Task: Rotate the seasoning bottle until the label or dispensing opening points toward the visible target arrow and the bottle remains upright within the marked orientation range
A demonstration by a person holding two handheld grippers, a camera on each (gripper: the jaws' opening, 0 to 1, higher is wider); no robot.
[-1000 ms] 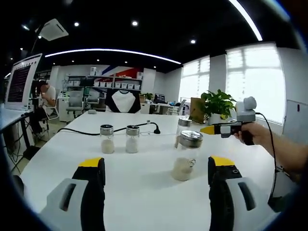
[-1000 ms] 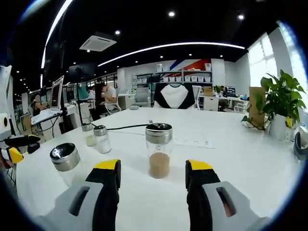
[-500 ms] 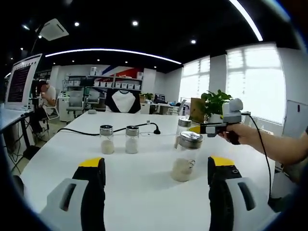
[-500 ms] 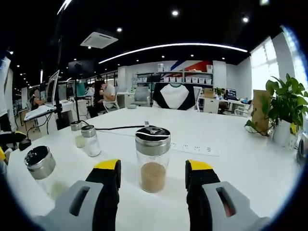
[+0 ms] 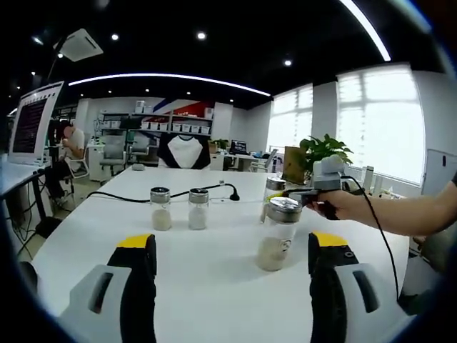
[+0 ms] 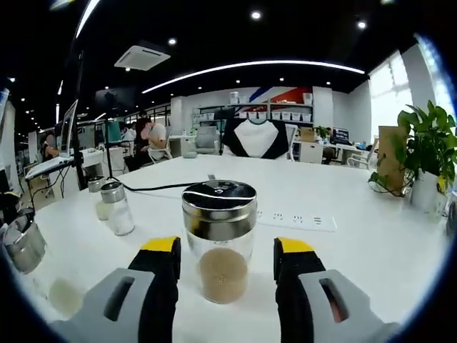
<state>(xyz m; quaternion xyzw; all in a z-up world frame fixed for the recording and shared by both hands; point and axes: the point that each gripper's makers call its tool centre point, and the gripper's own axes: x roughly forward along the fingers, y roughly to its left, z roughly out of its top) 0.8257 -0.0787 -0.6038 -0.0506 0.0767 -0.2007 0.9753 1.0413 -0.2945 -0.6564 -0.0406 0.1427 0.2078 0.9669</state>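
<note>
I am looking out over a wide white table (image 5: 214, 271), which is carrying everything I am working with. On its far right side a potted plant (image 6: 427, 153) is standing, and a white power strip (image 6: 296, 220) is lying flat behind the nearest jar, with a black cable (image 5: 136, 197) trailing across the tabletop toward the far pair of shakers.

In the right gripper view, my right gripper (image 6: 224, 251) is sitting with its jaws spread apart, one on each side of the seasoning bottle (image 6: 219, 239). I am not seeing either jaw touching the glass, so it is gripping nothing. The bottle is standing upright on the table, a clear glass jar with a brushed metal lid and brown granules in its lower part, and it is sitting between the yellow-tipped jaws, just in front of them.

In the left gripper view, my left gripper (image 5: 227, 251) is also holding its jaws wide apart with nothing between them. Ahead of it and slightly right, a second glass jar (image 5: 277, 234) with pale contents is standing upright, and the right gripper is reaching in from the right behind it, held by a person's hand (image 5: 341, 206).

Farther back, two small shakers (image 5: 179, 208) with metal caps are standing side by side, close together, well apart from both jars.
</note>
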